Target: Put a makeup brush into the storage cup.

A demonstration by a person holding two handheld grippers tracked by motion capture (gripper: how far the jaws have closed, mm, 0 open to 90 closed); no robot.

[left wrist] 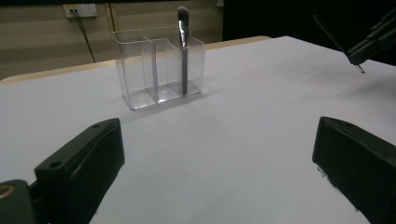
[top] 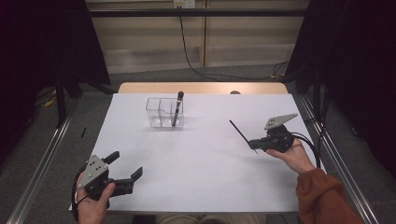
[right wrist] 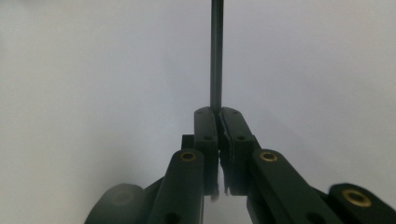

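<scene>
Between the right tool's (right wrist: 216, 112) pressed-together jaws sits a thin dark stick (right wrist: 216, 51), pinched at one end w/ the rest running straight out ahead along the jaw line. High view puts that right tool (top: 256, 145) at the right side of the white counter (top: 196, 172), held in the person's right hand (top: 293, 156), orange sleeve (top: 324, 198) behind it. The stick (top: 240, 132) slants from the jaws up and left, toward the counter's far side, lifted off the surface as far as the left gripper view tells; its tip points roughly toward the middle of the counter. Grey plate on top of the tool tilts up.

Left tool (top: 125, 169) is at the near left corner of the counter, in the left hand (top: 93, 205). Jaws spread wide, nothing between them; in the left gripper view the two black jaws sit at the bottom corners w/ bare counter in between.

Further out, near the far edge and a bit left of centre, stands a clear organizer (top: 156, 112) w/ several compartments, upright on the counter. One dark brush (top: 177, 108) stands in its right-hand compartment, head up above the rim, leaning slightly. Other compartments look bare. Organizer is well apart from both tools.

Beyond the counter: wooden edge, grey floor, a black cable (top: 187, 51) hanging down the back wall.
</scene>
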